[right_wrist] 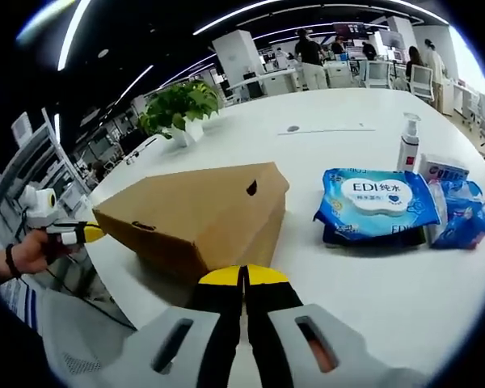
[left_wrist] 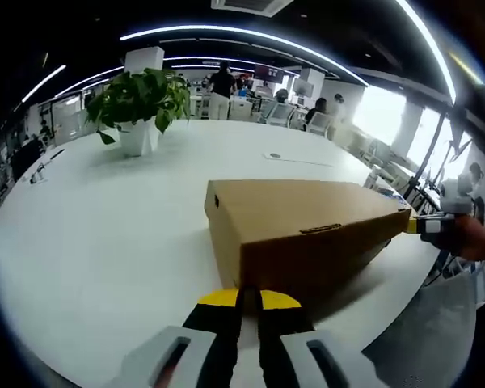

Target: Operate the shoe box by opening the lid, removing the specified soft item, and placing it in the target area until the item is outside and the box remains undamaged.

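A closed brown cardboard shoe box (left_wrist: 307,218) lies on the white table (left_wrist: 105,226), lid down. In the left gripper view, my left gripper (left_wrist: 250,301) is shut, its yellow tips right at the box's near end. My right gripper (left_wrist: 411,225), held by a hand, reaches the box's far end from the right. In the right gripper view, the box (right_wrist: 194,214) sits just ahead of my right gripper (right_wrist: 244,277), which is shut with nothing between its jaws. My left gripper (right_wrist: 93,234) touches the box's left corner. The box's contents are hidden.
A potted plant (left_wrist: 137,101) stands at the back of the table. Blue wet-wipe packs (right_wrist: 376,202), a small spray bottle (right_wrist: 408,145) and another blue pack (right_wrist: 461,212) lie right of the box. People and chairs are far behind. The table edge runs close below both grippers.
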Demonstrator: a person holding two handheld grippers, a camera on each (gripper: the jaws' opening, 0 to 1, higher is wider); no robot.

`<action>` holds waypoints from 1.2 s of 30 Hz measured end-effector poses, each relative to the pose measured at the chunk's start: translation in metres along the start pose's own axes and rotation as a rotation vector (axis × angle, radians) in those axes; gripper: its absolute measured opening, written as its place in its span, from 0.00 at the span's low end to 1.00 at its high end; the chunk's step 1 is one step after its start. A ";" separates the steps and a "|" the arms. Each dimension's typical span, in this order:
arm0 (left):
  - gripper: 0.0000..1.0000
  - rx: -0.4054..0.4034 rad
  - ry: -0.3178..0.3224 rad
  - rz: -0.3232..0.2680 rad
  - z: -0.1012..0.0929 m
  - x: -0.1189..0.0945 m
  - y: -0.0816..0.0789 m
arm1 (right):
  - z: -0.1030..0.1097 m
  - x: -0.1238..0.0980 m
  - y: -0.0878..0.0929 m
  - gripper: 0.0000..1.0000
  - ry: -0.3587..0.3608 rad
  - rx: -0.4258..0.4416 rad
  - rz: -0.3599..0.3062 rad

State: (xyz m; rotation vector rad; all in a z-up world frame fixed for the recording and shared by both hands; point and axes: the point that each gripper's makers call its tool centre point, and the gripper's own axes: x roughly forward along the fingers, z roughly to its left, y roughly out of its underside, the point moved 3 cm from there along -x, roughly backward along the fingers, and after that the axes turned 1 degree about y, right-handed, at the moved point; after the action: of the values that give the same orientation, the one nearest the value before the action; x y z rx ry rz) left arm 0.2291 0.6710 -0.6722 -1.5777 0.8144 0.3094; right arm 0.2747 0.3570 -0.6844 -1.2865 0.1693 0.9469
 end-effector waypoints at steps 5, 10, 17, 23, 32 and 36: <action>0.06 -0.004 -0.006 0.016 0.001 -0.001 0.006 | -0.001 0.000 0.004 0.00 0.000 0.004 0.006; 0.06 -0.036 -0.001 0.008 0.003 -0.005 0.008 | -0.003 -0.007 0.002 0.00 0.010 -0.003 -0.011; 0.13 -0.205 0.013 -0.082 0.008 -0.015 -0.004 | -0.007 -0.020 -0.010 0.04 0.001 0.002 -0.088; 0.28 -0.281 0.041 -0.121 0.010 -0.014 -0.017 | 0.010 -0.020 -0.012 0.27 -0.082 0.018 -0.094; 0.28 -0.256 0.070 -0.059 0.000 0.009 -0.014 | 0.016 -0.005 -0.009 0.28 -0.104 0.077 -0.078; 0.29 -0.280 0.073 -0.015 0.001 0.015 -0.007 | 0.018 0.003 0.006 0.20 -0.113 0.057 -0.020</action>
State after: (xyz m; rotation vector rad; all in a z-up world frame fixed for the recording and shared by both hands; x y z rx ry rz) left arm 0.2448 0.6671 -0.6765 -1.8653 0.8422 0.3685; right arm 0.2660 0.3736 -0.6848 -1.1775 0.0950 0.9887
